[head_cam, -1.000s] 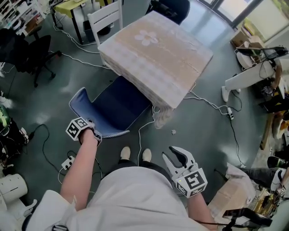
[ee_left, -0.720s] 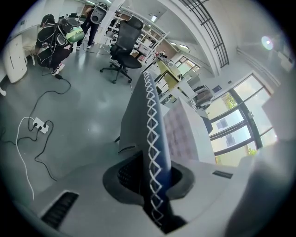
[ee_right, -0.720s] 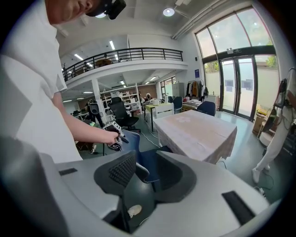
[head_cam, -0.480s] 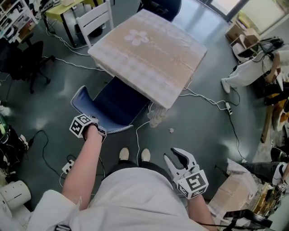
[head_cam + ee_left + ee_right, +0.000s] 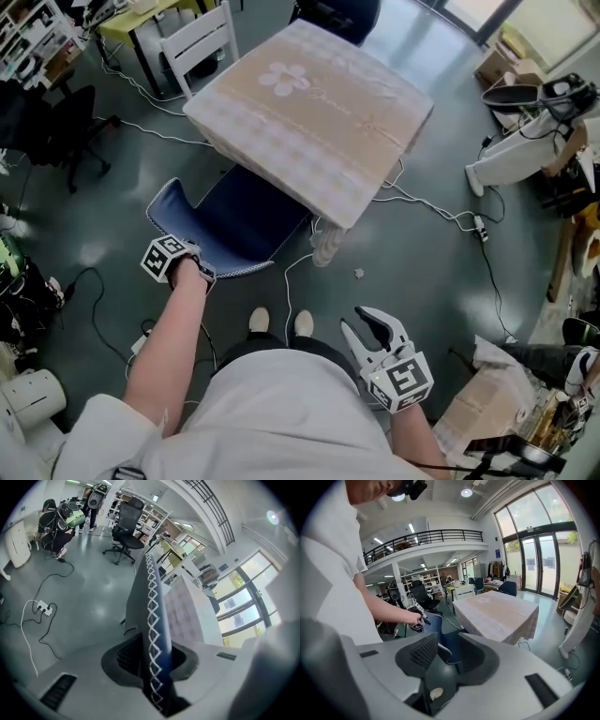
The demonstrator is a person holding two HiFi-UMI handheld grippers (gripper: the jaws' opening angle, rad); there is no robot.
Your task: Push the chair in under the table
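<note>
A blue chair (image 5: 239,220) stands with its seat partly beneath the table (image 5: 309,103), which wears a beige checked cloth with a flower print. My left gripper (image 5: 187,253) sits on the near rim of the chair's backrest (image 5: 173,202). In the left gripper view the white-stitched backrest edge (image 5: 152,611) runs up between the jaws of that gripper (image 5: 154,667); they are opening but still touch it. My right gripper (image 5: 367,328) hangs open and empty by my right hip, away from the chair. In the right gripper view, its jaws (image 5: 447,656) frame the chair (image 5: 440,632) and table (image 5: 497,611).
A white chair (image 5: 206,37) and a dark chair (image 5: 337,14) stand at the table's far sides. A black office chair (image 5: 56,122) is at left. White cables (image 5: 431,211) and a power strip (image 5: 141,342) lie on the floor. Boxes and clutter (image 5: 478,403) crowd the right.
The left gripper has carried the chair's backrest a little closer to the table, then stopped. The right gripper has hardly shifted.
</note>
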